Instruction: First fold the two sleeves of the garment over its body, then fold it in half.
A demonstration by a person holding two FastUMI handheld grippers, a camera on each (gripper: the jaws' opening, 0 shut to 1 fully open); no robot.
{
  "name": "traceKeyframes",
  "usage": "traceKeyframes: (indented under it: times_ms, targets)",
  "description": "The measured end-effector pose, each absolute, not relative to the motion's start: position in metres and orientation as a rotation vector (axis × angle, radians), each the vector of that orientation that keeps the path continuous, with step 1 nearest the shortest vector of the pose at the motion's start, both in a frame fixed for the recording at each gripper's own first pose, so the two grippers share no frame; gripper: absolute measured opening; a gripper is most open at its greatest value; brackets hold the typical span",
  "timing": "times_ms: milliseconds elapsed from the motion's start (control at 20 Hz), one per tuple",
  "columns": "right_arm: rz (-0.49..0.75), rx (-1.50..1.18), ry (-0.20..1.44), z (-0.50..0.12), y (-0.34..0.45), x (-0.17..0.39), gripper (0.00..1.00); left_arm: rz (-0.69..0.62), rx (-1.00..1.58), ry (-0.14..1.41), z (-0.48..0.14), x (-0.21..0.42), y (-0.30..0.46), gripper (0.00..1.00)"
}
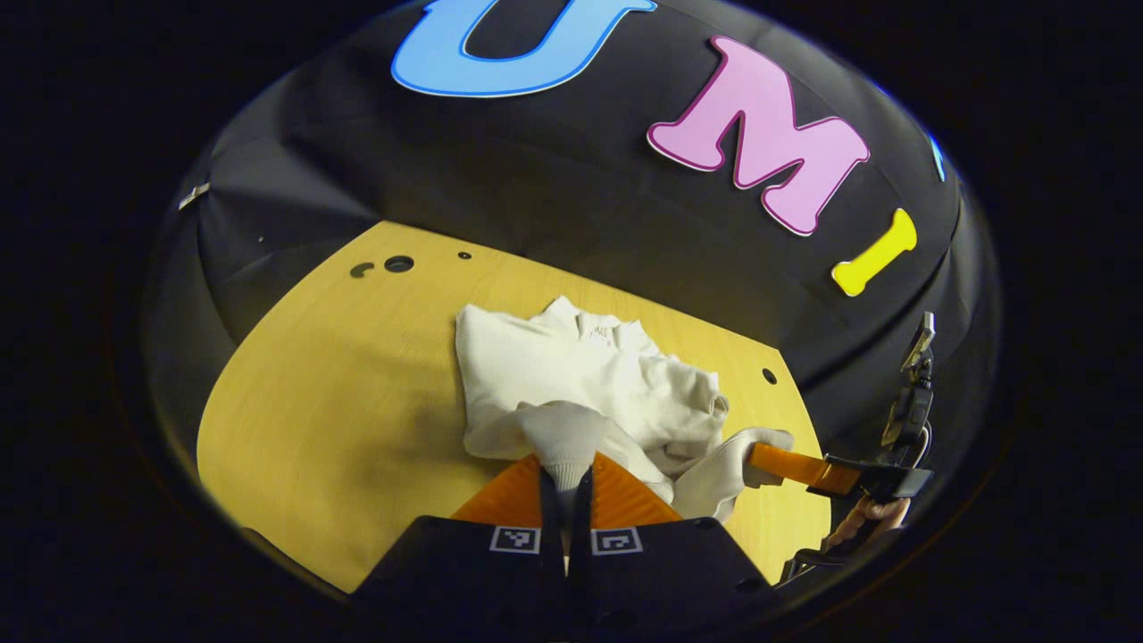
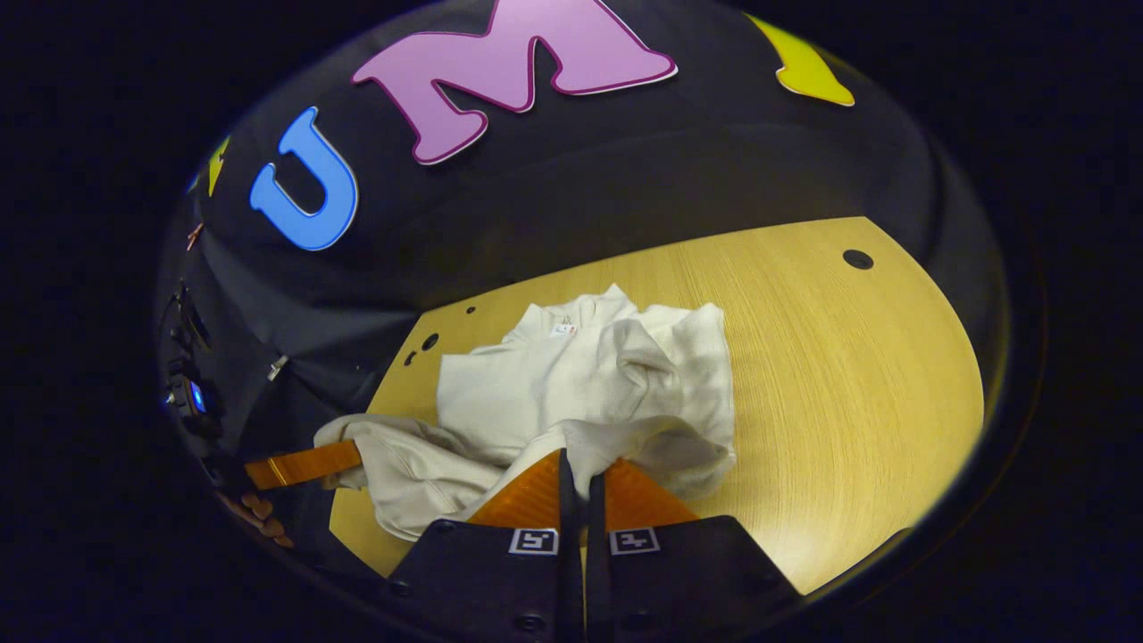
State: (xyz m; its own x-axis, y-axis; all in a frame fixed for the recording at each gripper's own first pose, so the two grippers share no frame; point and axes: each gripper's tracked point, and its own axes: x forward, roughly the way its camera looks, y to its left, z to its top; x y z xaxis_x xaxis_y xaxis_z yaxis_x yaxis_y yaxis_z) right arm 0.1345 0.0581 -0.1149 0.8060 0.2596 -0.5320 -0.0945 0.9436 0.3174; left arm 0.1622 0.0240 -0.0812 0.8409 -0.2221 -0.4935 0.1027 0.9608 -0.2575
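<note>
Sleeves lie folded over the garment (image 2: 580,375); left gripper (image 1: 566,478) and right gripper (image 2: 580,482) each pinch its hem, halving underway.

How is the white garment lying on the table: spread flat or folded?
Partly folded and bunched: the garment lies rumpled on the table, with both tongs, left and right, shut on its near edge.

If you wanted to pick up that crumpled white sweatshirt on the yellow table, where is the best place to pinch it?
Judging by its pose, pinch the near hem of the white sweatshirt, coming in low from the near table edge. The collar lies at the far side and the middle is bunched, so only the near edge offers thin, loose cloth. Both the left gripper and right gripper already pinch there.
</note>
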Motion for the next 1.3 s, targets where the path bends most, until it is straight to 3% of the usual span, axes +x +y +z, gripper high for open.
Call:
traceKeyframes:
  times_ms: [400, 450, 500, 650, 900, 950, 1000, 1100, 1150, 1200, 1300]
  targets:
    - [0.105, 0.327, 0.551, -0.1, 0.049, 0.231, 0.06, -0.112, -0.226, 0.613, -0.072, 0.258, 0.021, 0.06]
    - [0.084, 0.324, 0.547, -0.104, 0.045, 0.241, 0.16, -0.107, -0.236, 0.617, -0.074, 0.272, 0.022, 0.06]
    - [0.062, 0.32, 0.547, -0.108, 0.042, 0.251, 0.06, -0.098, -0.244, 0.624, -0.077, 0.286, 0.024, 0.06]
    - [0.014, 0.323, 0.543, -0.118, 0.032, 0.271, 0.06, -0.08, -0.227, 0.638, -0.093, 0.325, 0.029, 0.07]
    - [-0.007, 0.32, 0.511, -0.136, 0.026, 0.293, 0.2, -0.052, -0.118, 0.563, -0.105, 0.378, 0.031, 0.25]
    - [-0.007, 0.338, 0.514, -0.138, 0.027, 0.297, 0.24, -0.056, -0.087, 0.537, -0.103, 0.385, 0.03, 0.19]
    - [-0.009, 0.344, 0.512, -0.139, 0.026, 0.3, 0.34, -0.074, -0.062, 0.513, -0.099, 0.39, 0.026, 0.35]
    - [-0.003, 0.322, 0.493, -0.137, 0.024, 0.3, 0.66, -0.104, -0.044, 0.47, -0.086, 0.39, 0.017, 0.66]
    - [0.004, 0.298, 0.478, -0.135, 0.024, 0.3, 0.73, -0.098, -0.048, 0.439, -0.078, 0.391, 0.016, 0.82]
    - [0.002, 0.267, 0.468, -0.133, 0.02, 0.297, 0.87, -0.07, -0.037, 0.397, -0.069, 0.391, 0.019, 0.85]
    - [-0.002, 0.224, 0.455, -0.126, 0.017, 0.29, 0.99, -0.039, 0.003, 0.318, -0.05, 0.385, 0.025, 0.98]
